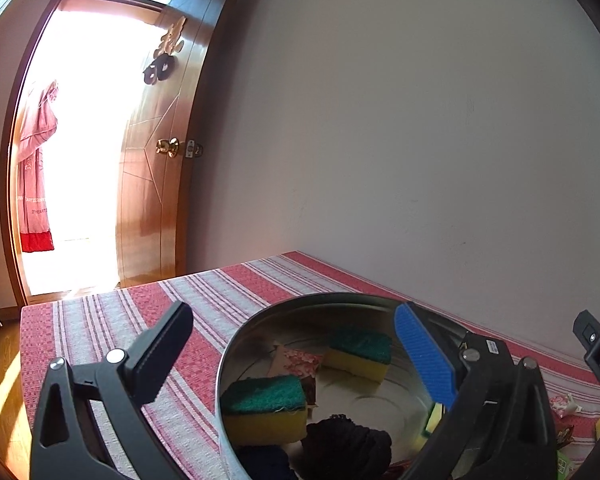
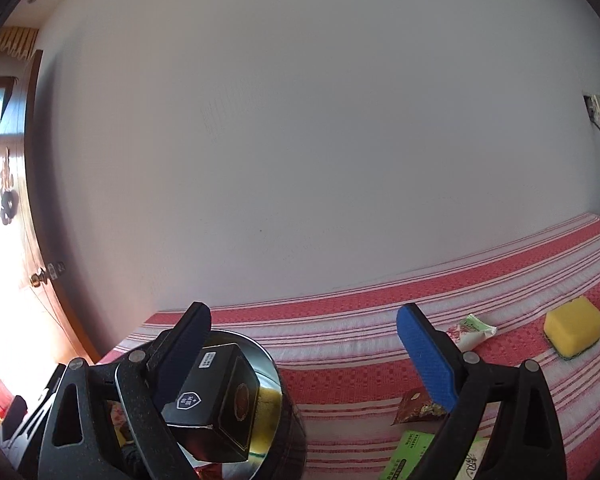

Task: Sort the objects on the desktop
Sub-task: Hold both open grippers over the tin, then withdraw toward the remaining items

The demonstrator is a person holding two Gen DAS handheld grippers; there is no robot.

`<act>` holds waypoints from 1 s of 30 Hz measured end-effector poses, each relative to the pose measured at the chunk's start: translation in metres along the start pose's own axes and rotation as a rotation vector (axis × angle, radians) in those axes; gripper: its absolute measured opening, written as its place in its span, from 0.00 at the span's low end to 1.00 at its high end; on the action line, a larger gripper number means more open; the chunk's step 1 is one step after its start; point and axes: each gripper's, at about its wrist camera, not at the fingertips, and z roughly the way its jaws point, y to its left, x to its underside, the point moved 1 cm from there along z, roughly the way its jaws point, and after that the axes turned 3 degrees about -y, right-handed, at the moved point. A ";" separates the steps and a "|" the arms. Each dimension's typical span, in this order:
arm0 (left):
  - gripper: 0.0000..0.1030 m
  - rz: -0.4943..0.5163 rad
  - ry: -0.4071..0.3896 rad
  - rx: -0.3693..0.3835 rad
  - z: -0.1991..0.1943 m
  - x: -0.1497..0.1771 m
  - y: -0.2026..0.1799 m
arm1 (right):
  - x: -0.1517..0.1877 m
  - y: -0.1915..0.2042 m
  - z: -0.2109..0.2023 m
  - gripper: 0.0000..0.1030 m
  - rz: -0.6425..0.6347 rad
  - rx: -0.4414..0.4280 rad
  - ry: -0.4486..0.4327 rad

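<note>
A: What step is this?

B: I think it is the drop step. The right tool [image 2: 304,350] has its jaws spread wide. A black box [image 2: 216,400] sits tilted over the pot [image 2: 288,412], beside the tool's left finger. I cannot tell if the finger touches it. Nothing squeezes the box, so it looks let go.

A: And the left tool [image 1: 296,356]?

B: Wide apart too. The pot's rim sits between its fingers, but they do not press on it. It holds nothing.

A: What is in the pot?

B: 2 sponges [image 1: 266,408], green on top and yellow below, a small pink flowery packet [image 1: 296,362] and something dark and woolly [image 1: 348,440].

A: What is left outside the pot?

B: To the right of the pot, on the striped cloth [image 2: 360,364], lie a yellow sponge [image 2: 574,330], a white and green packet [image 2: 474,330], a brown snack packet [image 2: 418,406] and a green packet [image 2: 410,454].

A: So what next?

B: I guess the right tool must swing right of the pot, go over 1 packet and close on it.

A: Any words to read?

B: The box has a white label and a shield mark, too small to read.
</note>
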 end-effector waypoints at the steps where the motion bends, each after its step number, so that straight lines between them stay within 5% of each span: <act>1: 0.99 -0.005 0.005 -0.004 0.001 0.001 0.001 | 0.002 0.003 0.002 0.93 -0.030 0.032 0.006; 10: 0.99 -0.004 0.026 -0.025 0.006 0.001 0.002 | 0.013 0.011 0.028 0.93 -0.140 0.113 0.130; 30: 0.99 0.004 0.030 -0.026 0.006 0.002 0.001 | 0.036 0.059 0.042 0.93 -0.349 0.040 0.158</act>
